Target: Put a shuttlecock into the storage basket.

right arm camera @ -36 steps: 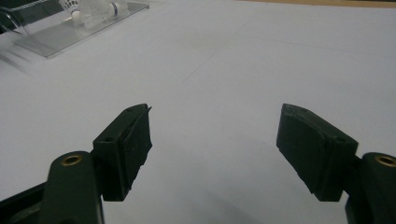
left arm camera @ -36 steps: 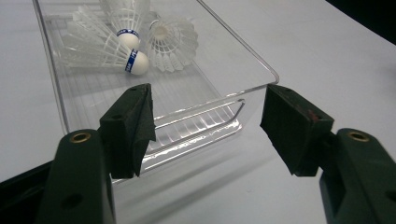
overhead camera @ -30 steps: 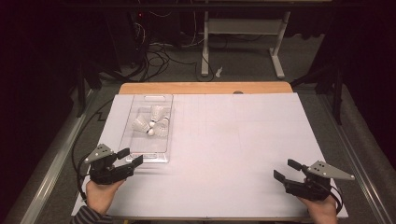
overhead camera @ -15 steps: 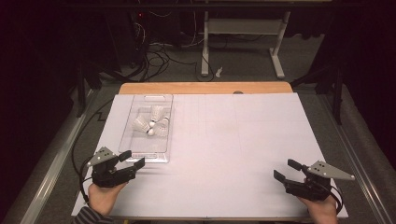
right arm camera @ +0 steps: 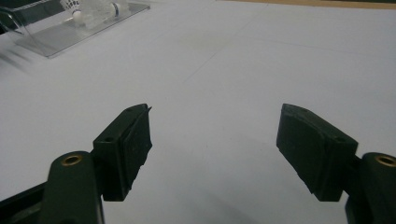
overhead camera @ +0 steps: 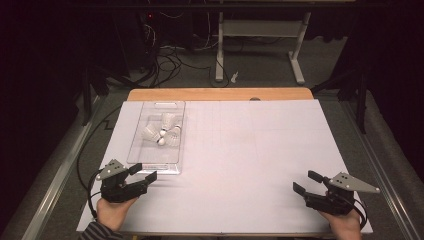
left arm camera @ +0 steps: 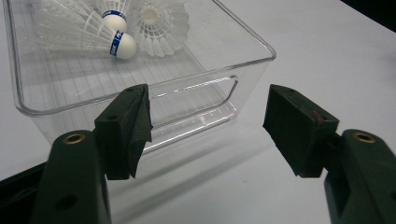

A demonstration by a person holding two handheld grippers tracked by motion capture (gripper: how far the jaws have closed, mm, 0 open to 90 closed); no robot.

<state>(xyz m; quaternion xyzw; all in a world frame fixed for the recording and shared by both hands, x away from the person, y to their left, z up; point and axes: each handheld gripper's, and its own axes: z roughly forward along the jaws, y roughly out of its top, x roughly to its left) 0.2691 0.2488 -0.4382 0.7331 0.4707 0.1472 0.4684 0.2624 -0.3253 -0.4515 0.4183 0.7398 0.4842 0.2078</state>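
A clear plastic box stands on the left of the white table and holds three white shuttlecocks. My left gripper is open just in front of the box's near end, low over the table. Through the left gripper view, the box's near wall with its handle slot sits right beyond the jaws, and the shuttlecocks lie at the far end. My right gripper is open at the front right of the table with nothing between its jaws. The box appears far off in the right gripper view.
A white sheet covers most of the table, with a wooden strip along the far edge. Behind the table are cables on the floor and a white desk frame. Metal rails run along both sides.
My left gripper has crept slightly forward and right toward the box's near end. The right gripper has stayed put.
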